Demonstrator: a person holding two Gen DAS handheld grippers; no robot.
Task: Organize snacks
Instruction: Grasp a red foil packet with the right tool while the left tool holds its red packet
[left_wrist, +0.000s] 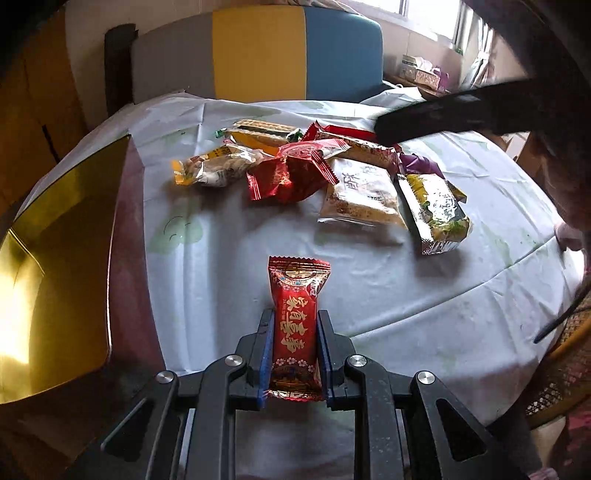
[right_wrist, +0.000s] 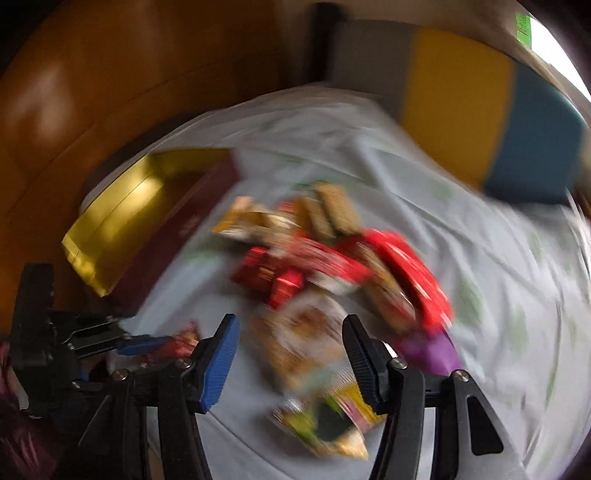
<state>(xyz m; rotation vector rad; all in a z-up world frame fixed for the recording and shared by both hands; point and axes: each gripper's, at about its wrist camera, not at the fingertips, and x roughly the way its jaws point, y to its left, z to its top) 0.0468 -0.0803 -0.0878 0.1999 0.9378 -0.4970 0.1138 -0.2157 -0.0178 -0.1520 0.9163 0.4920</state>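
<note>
My left gripper (left_wrist: 294, 314) is shut on a red snack packet (left_wrist: 297, 284) with gold characters, held upright above the near part of the table. The right wrist view shows the same left gripper (right_wrist: 147, 341) at the left edge with the red packet (right_wrist: 184, 339) in its blue pads. My right gripper (right_wrist: 290, 319) hangs over the snack pile (right_wrist: 325, 251) with its jaws apart and nothing pressed between them; that view is badly blurred. Seen from the left wrist, the right gripper (left_wrist: 443, 114) is a dark bar above the pile (left_wrist: 295, 166).
An open gold-lined box (left_wrist: 55, 258) sits at the table's left edge, also visible as the gold box (right_wrist: 122, 214). A pale cloth (left_wrist: 406, 295) covers the round table. A tan packet (left_wrist: 364, 195) and a green-yellow packet (left_wrist: 436, 210) lie to the right. A grey, yellow and blue chair back (left_wrist: 258, 51) stands behind.
</note>
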